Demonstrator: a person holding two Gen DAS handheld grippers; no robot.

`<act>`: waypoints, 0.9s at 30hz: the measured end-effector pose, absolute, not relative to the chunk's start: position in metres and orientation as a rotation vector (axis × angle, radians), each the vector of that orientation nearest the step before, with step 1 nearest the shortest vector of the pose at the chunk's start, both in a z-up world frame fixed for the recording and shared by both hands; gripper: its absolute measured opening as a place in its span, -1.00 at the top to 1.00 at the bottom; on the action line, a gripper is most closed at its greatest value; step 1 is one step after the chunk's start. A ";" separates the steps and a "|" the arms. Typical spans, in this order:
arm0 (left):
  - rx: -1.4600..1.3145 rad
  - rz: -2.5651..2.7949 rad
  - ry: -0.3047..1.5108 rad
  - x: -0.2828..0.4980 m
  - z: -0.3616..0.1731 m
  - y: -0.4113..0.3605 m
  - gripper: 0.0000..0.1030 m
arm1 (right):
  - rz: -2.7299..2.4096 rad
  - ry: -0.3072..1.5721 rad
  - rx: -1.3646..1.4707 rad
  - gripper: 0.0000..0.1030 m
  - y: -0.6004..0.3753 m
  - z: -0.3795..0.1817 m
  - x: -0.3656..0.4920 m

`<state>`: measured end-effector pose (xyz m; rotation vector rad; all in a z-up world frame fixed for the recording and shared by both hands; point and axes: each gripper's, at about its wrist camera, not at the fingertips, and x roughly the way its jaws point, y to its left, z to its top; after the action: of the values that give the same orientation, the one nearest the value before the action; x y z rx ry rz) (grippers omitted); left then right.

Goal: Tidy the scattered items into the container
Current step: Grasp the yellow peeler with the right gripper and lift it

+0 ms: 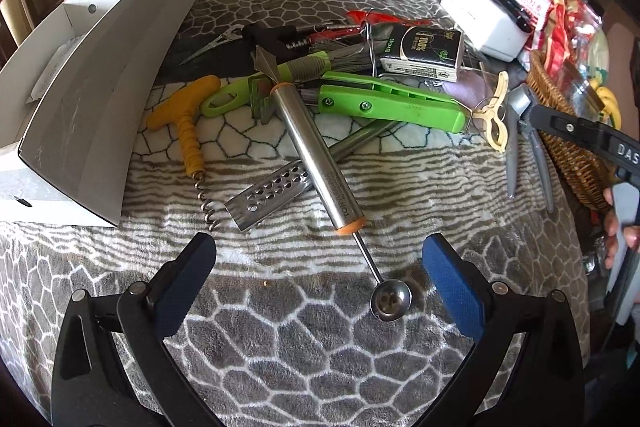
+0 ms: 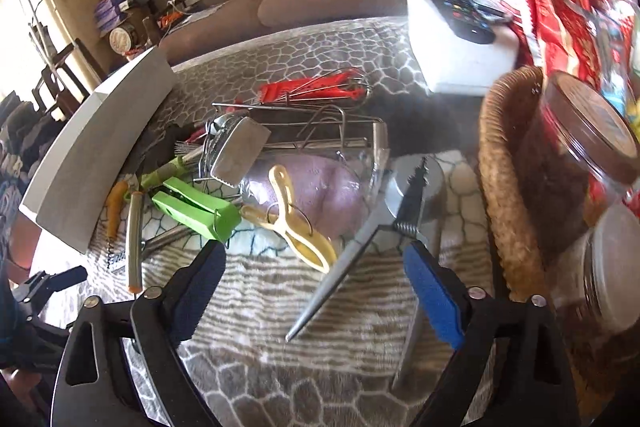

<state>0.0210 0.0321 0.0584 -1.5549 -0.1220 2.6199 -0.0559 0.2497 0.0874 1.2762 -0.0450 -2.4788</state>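
A heap of kitchen tools lies on a patterned blanket beside an open white box point(image 1: 80, 107). My left gripper point(image 1: 318, 247) is open just above the blanket. The scoop end of a steel melon baller point(image 1: 320, 155) lies between its fingers, untouched. A yellow corkscrew point(image 1: 184, 131), a steel grater point(image 1: 272, 191) and a green-handled tool point(image 1: 392, 103) lie around it. My right gripper point(image 2: 316, 255) is open over the grey pliers point(image 2: 320, 303). One handle lies between the fingers and the other passes under the blue right pad point(image 2: 436, 299). A cream clip point(image 2: 296, 231) lies just beyond.
A wicker basket point(image 2: 504, 187) with jars stands close on the right, by the right finger. A white block point(image 2: 452, 67) with a remote on it sits behind, with red snack bags further right. A sofa runs beyond the far edge. My left gripper point(image 2: 52, 279) shows at the lower left.
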 end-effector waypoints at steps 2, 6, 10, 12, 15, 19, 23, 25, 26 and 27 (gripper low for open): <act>-1.561 2.610 -0.127 0.018 0.057 0.033 -1.00 | -2.444 0.027 1.299 -0.43 0.235 0.079 -0.068; -1.551 2.600 -0.153 0.010 0.059 0.037 -1.00 | -2.405 0.189 1.336 0.11 0.215 0.064 -0.082; -1.536 2.575 -0.175 0.001 0.063 0.045 -1.00 | -2.373 0.219 1.341 0.22 0.209 0.056 -0.085; -1.523 2.550 -0.168 -0.002 0.066 0.051 -1.00 | -2.358 0.190 1.330 0.37 0.209 0.057 -0.085; -1.491 2.494 -0.183 -0.002 0.067 0.060 -1.00 | -2.299 0.079 1.315 0.65 0.213 0.065 -0.082; -1.476 2.406 -0.282 -0.002 0.065 0.067 -1.00 | -2.205 -0.096 1.313 0.79 0.217 0.078 -0.074; -1.455 2.432 -0.196 0.001 0.064 0.081 -1.00 | -2.102 -0.312 1.289 0.79 0.223 0.097 -0.061; -1.445 2.415 -0.212 0.000 0.065 0.089 -1.00 | -2.062 -0.374 1.290 0.79 0.220 0.106 -0.054; -1.430 2.415 -0.225 0.000 0.067 0.092 -1.00 | -2.046 -0.386 1.293 0.79 0.217 0.110 -0.049; -1.404 2.415 -0.240 0.001 0.071 0.095 -1.00 | -2.029 -0.394 1.294 0.79 0.214 0.113 -0.046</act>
<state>0.0014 0.0947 0.0712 -1.4040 -0.2402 2.4145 -0.0459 0.2140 0.1134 1.2943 -0.3936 -2.0286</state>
